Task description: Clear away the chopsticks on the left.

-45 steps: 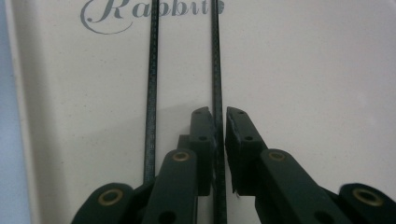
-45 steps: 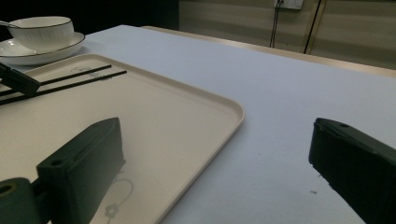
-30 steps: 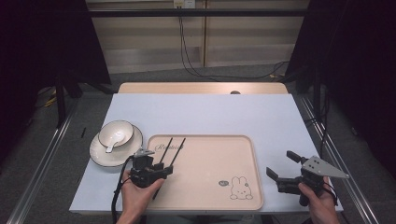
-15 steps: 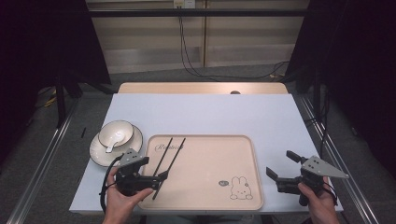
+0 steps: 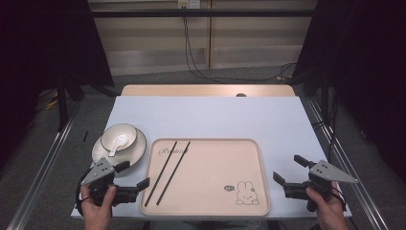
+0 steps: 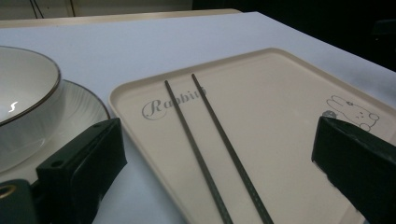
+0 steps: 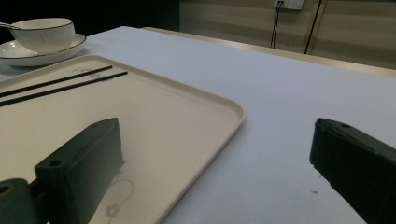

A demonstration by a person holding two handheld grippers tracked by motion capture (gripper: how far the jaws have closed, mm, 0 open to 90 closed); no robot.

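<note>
The left gripper (image 5: 130, 176) is hovering low at the near left corner of the table, just beside the left rim of the beige tray (image 5: 261, 177). Its jaws have just been opening and are now standing spread wide with nothing between them. In the left gripper view the two black jaws are rising from the bottom corners, and the pair of black chopsticks (image 6: 212, 144) is lying between and beyond them, untouched, on the tray floor.

The chopsticks (image 5: 168, 171) are resting side by side, almost parallel, on the left part of the tray, running from its far left corner down toward the near edge. Their far ends are crossing a cursive grey word printed on the tray, which is reading "Rabbit" (image 6: 173, 102) in the left gripper view. A small cartoon rabbit drawing (image 5: 244, 192) is sitting at the tray's near right corner.

To the left of the tray, a white bowl (image 5: 118, 137) with a dark rim is standing on a white plate (image 5: 139, 146), and a white spoon (image 5: 112, 149) is lying in the bowl.

The right gripper (image 5: 289, 174) is being held at the near right of the pale blue table (image 5: 210, 117), just off the tray's right rim, its jaws also spread and empty.
</note>
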